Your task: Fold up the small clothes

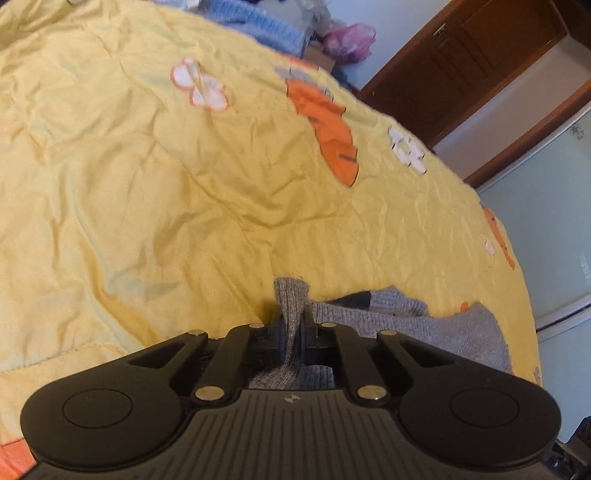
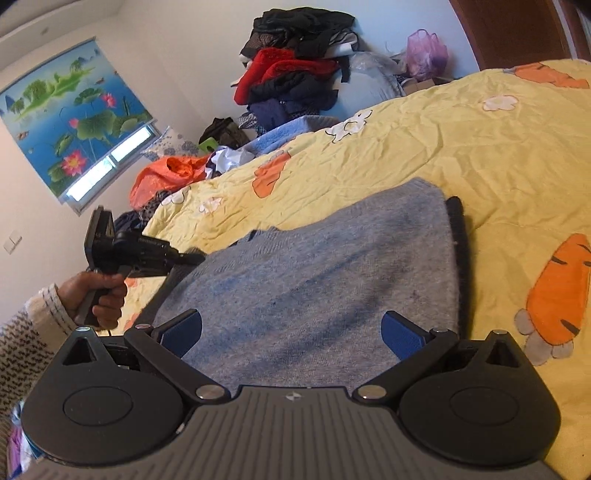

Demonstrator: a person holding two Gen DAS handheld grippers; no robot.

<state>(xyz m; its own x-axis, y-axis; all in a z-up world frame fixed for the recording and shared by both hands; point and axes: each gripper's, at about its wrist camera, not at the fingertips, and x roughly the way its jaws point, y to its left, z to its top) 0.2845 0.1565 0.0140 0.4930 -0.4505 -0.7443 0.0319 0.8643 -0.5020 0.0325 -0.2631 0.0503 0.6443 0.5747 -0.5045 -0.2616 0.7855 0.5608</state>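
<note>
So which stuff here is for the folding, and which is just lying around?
For the folding:
- grey knitted sweater, spread on the yellow bedspread
- left gripper, shut on a bunch of the sweater
- right gripper, open above it

Just lying around:
- pile of red and black clothes
- orange bag
- purple bag
- blue blanket
</note>
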